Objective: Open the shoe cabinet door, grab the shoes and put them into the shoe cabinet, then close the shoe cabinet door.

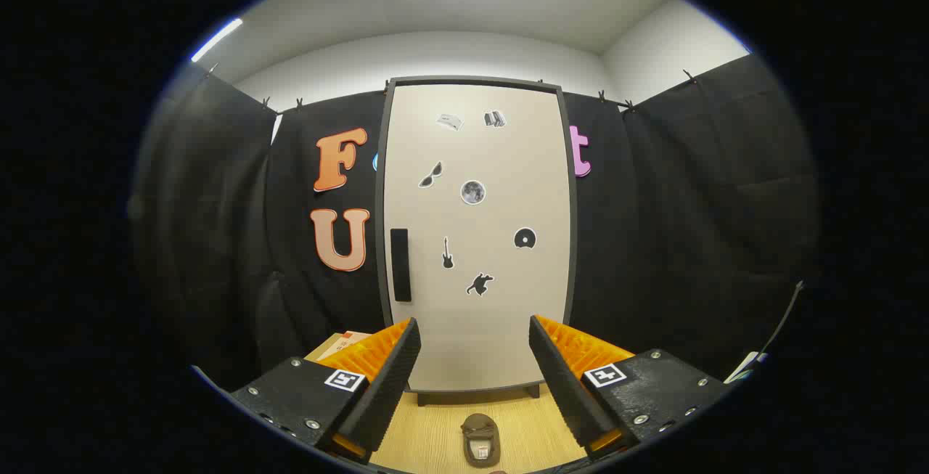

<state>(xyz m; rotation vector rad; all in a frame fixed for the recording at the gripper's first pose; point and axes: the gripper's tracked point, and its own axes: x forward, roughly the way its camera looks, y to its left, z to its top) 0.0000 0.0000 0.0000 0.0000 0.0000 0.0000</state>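
Note:
The shoe cabinet [475, 234] stands upright beyond my fingers, a tall cream door in a dark frame with several small stickers on it. Its door is shut, with a black vertical handle [400, 264] on the left side. A dark olive shoe [480, 440] lies on the wooden floor below and between my fingers, toe pointing toward the cabinet. My gripper [473, 340] is open, fingers spread wide with nothing between them, held well back from the door.
Light wooden floor [435, 430] runs up to the cabinet's base. A cardboard box [341, 345] sits left of the cabinet, partly behind my left finger. Black cloth walls surround the cabinet on both sides.

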